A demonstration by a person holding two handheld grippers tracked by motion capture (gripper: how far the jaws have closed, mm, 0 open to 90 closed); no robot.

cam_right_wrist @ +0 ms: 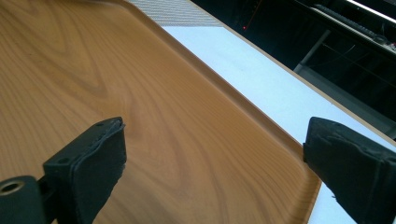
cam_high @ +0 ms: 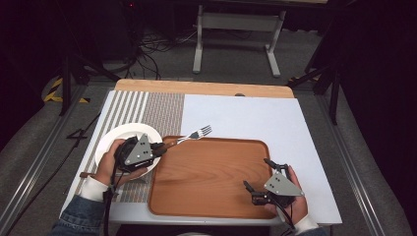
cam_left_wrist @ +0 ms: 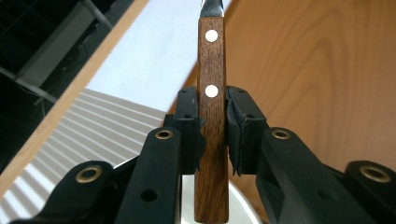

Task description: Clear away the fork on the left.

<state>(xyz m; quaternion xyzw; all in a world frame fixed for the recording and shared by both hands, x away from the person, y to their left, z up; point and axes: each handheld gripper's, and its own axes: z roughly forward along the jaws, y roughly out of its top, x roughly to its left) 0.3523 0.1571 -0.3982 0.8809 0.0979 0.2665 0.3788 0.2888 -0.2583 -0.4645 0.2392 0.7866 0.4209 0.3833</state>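
A fork [cam_high: 193, 134] with a dark wooden handle [cam_left_wrist: 211, 116] and metal tines is held level, tines toward the far right, over the far left corner of the wooden tray [cam_high: 211, 196]. My left gripper [cam_high: 162, 147] is shut on that handle; both pads press its sides in the left gripper view, where my left gripper [cam_left_wrist: 212, 123] points along the handle. A white plate [cam_high: 115, 135] lies under the left hand. My right gripper [cam_high: 255, 173] stands open over the tray's near right corner, nothing between its jaws. In the right gripper view my right gripper [cam_right_wrist: 215, 154] hovers above bare tray wood [cam_right_wrist: 140, 93].
A striped and woven placemat [cam_high: 157, 110] covers the table's left part under the plate. A pale blue mat [cam_high: 246, 118] covers the rest. A wooden table edge [cam_high: 201, 87] runs along the far side. A white table frame [cam_high: 236, 29] stands on the floor beyond.
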